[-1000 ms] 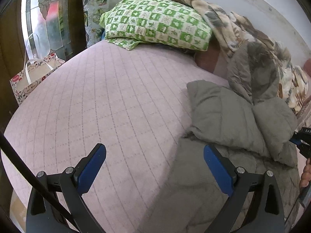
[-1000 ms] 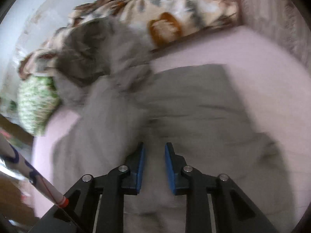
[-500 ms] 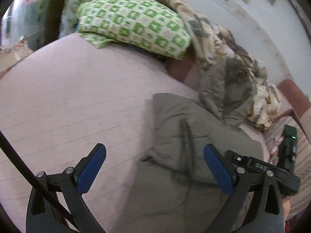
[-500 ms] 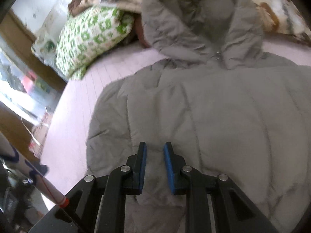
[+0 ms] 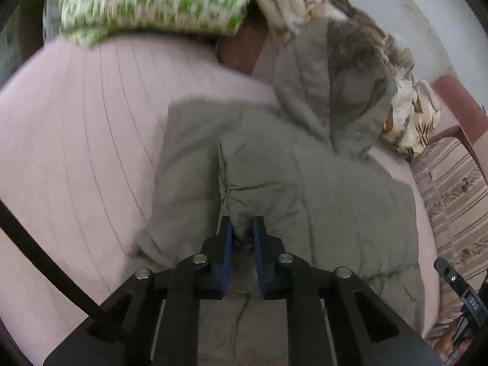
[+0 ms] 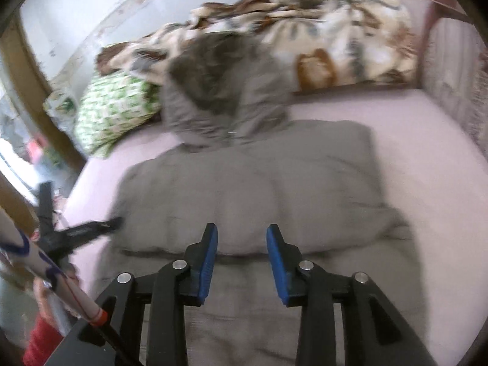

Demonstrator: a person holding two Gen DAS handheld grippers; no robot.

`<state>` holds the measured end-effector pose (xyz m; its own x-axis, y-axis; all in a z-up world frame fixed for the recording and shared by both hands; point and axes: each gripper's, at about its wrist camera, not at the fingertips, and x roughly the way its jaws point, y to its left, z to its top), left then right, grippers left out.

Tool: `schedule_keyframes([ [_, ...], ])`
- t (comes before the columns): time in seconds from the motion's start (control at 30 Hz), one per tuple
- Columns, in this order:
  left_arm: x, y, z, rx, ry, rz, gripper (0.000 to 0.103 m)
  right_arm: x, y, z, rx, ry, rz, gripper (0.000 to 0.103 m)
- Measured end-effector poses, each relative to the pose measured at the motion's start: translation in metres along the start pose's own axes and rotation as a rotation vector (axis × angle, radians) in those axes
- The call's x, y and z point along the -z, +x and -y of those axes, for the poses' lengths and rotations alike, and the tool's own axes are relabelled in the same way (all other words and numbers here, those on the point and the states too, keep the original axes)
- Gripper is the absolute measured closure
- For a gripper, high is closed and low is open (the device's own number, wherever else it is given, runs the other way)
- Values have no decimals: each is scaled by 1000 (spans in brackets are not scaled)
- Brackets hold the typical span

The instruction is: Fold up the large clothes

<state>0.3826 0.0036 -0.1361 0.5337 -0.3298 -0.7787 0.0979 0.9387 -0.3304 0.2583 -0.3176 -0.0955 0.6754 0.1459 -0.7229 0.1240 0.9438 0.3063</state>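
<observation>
- One grey padded coat (image 5: 320, 189) lies flat on the pink bed (image 5: 76, 140), long axis running away from the cameras, hood (image 6: 219, 91) toward the patterned blanket (image 6: 335, 39).
- Left gripper (image 5: 242, 238): blue pads pressed together, pinching a coat fold.
- Right gripper (image 6: 241, 244): jaws spread above the coat, holding nothing.
- One green checked pillow (image 5: 152, 0) beside the hood.

Both tongs, left (image 5: 242, 233) and right (image 6: 242, 245), are black linkages with silver screws and blue fingertip pads (image 6: 208, 262).
</observation>
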Motion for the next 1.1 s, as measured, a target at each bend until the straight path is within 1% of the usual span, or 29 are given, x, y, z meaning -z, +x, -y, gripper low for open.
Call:
schedule_keyframes([
  [0.03, -6, -5, -1, -6, -7, 20, 94, -2, 0, 9, 11, 15, 2, 66],
  [0.07, -14, -10, -3, -40, -18, 47, 99, -4, 1, 18, 20, 34, 6, 66],
  [0.1, -19, -11, -7, -70, -22, 58, 100, -5, 2, 25, 24, 47, 10, 66],
  [0.17, -27, -4, -16, -111, -37, 47, 100, -10, 10, 37, 32, 72, 13, 66],
  [0.23, -29, 11, -27, -153, -60, 12, 100, -14, 21, 42, 31, 87, 6, 66],
  [0.27, -29, 18, -32, -158, -69, -9, 100, -15, 29, 44, 35, 87, -4, 66],
  [0.33, -27, 23, -43, -123, -103, -24, 97, -17, 46, 41, 56, 75, -17, 67],
  [0.37, -25, 23, -48, -94, -127, -15, 85, -18, 57, 39, 58, 70, -35, 67],
  [0.4, -23, 22, -53, -67, -143, -11, 62, -17, 64, 39, 59, 70, -46, 66],
  [0.43, -22, 23, -56, -35, -158, -7, 51, -17, 75, 37, 61, 68, -58, 66],
  [0.47, -21, 22, -60, -19, -167, 0, 43, -17, 82, 35, 61, 60, -66, 64],
  [0.53, -21, 21, -60, 6, -168, 9, 43, -17, 94, 30, 67, 34, -75, 64],
  [0.67, -22, 20, -58, 81, -183, 29, 43, -18, 108, 21, 68, -1, -82, 64],
  [0.77, -23, 14, -55, 95, -190, 55, 43, -18, 114, 21, 58, 4, -87, 63],
  [0.83, -22, 8, -51, 98, -184, 76, 43, -17, 116, 23, 50, 7, -88, 63],
  [0.9, -21, 10, -42, 99, -155, 68, 42, -16, 117, 24, 41, 12, -87, 63],
  [1.0, -21, 15, -29, 62, -94, 63, 42, -16, 118, 26, 32, 19, -88, 63],
  [1.1, -19, 19, -34, 28, -141, 61, 42, -15, 119, 28, 23, 28, -86, 62],
])
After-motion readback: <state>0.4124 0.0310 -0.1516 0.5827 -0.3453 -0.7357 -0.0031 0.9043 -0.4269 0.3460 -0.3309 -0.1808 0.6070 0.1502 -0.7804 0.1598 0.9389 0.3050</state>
